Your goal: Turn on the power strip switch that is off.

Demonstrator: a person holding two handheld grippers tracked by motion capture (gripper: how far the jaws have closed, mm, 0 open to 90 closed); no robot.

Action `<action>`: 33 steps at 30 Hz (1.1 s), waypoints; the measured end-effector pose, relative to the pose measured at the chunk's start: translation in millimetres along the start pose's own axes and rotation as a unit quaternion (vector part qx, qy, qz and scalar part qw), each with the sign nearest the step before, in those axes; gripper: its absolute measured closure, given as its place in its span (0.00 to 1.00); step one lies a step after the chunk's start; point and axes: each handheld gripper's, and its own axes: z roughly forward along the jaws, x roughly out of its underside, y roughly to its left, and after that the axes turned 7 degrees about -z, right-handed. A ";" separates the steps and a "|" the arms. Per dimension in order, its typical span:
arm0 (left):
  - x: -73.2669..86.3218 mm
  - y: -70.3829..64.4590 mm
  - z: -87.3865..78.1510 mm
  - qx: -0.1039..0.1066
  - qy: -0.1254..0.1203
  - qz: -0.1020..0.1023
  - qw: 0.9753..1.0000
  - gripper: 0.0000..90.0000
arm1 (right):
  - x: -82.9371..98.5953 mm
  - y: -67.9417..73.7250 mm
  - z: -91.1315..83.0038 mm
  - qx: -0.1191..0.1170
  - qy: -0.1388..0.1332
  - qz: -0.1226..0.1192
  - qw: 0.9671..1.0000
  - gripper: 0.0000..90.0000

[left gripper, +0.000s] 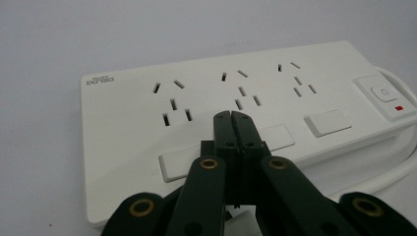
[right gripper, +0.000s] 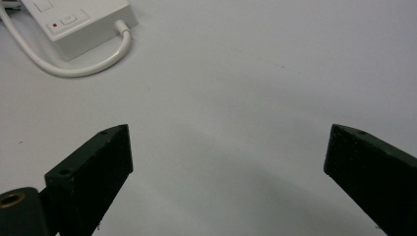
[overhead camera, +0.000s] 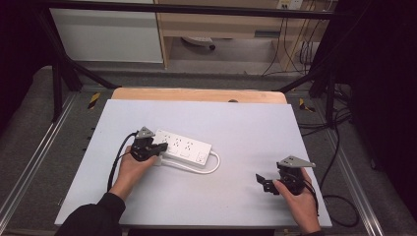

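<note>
A white power strip (overhead camera: 183, 146) lies flat on the pale surface (overhead camera: 246, 128), a bit left of the middle, and its white cord (overhead camera: 212, 164) curls around by the end with the switch. The left gripper (overhead camera: 158, 148) is at the near long side of the strip with its jaws pressed tight together, holding nothing. The right gripper (overhead camera: 262, 182) is well apart from the strip, over the bare surface, and its jaws are wide apart with nothing between them.

power strip (overhead camera: 183, 146) on table (overhead camera: 246, 123) (left of centre), cable (overhead camera: 215, 164) looping right
</note>
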 end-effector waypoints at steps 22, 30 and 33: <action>-7.4 -1.7 -0.5 -0.002 -0.013 -0.006 1.000 1.00 | 0.0 -0.3 -2.1 -0.002 -0.005 0.001 1.000 0.05; -11.4 -2.7 -1.6 -0.001 -0.021 -0.005 1.000 1.00 | 0.1 -1.6 -1.3 0.000 -0.006 0.004 1.000 0.05; -13.1 -2.0 -0.7 -0.002 -0.027 -0.006 1.000 1.00 | -0.1 -1.9 -0.8 -0.002 -0.005 0.006 1.000 0.05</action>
